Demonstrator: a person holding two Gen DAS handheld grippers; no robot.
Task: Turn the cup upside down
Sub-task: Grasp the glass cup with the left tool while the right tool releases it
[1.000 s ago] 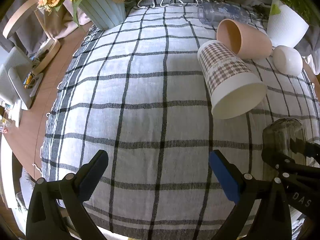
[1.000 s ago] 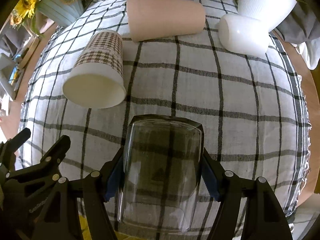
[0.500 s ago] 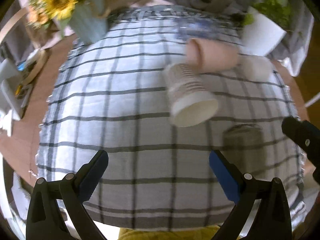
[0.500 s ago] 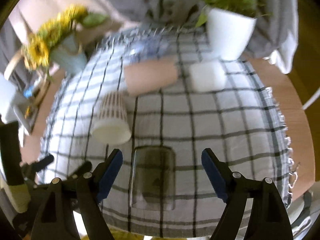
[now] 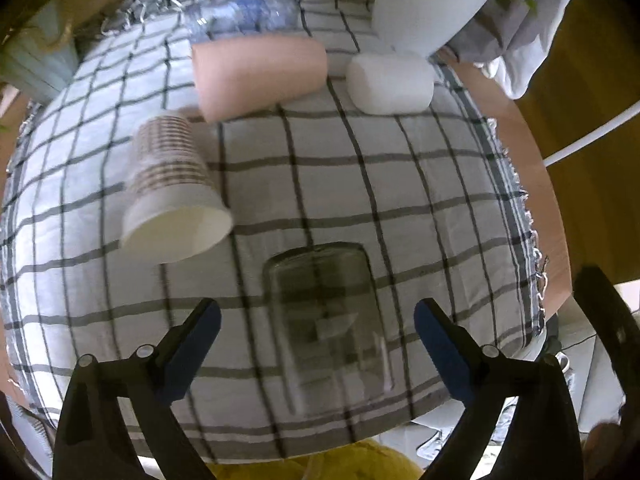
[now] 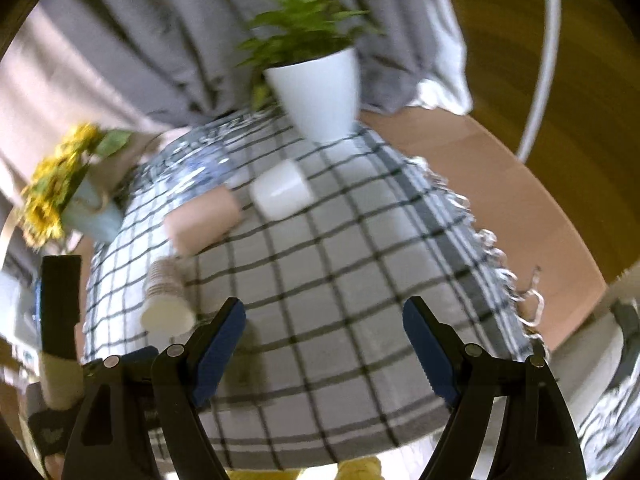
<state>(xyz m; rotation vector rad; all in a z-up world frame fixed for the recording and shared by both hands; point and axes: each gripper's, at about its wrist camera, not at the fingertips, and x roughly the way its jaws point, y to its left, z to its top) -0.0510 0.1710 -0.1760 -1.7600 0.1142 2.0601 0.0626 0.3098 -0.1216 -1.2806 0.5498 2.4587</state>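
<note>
A clear glass cup (image 5: 326,320) stands upside down on the checked cloth (image 5: 420,208) near the table's front edge. My left gripper (image 5: 318,330) is open, its blue pads on either side of the glass and apart from it. My right gripper (image 6: 324,338) is open and empty, raised and pulled back from the table; in its view the glass is a faint blur beside the left fingertip (image 6: 218,336).
A houndstooth paper cup (image 5: 172,188), a pink cup (image 5: 256,76) and a white cup (image 5: 390,82) lie on their sides. A clear bottle (image 5: 244,12) lies behind them. A white plant pot (image 6: 320,92) and a sunflower vase (image 6: 76,196) stand at the back.
My right gripper has let go of the glass, opened and pulled up and back. My left gripper has swung right, so the glass now sits between its pads.
</note>
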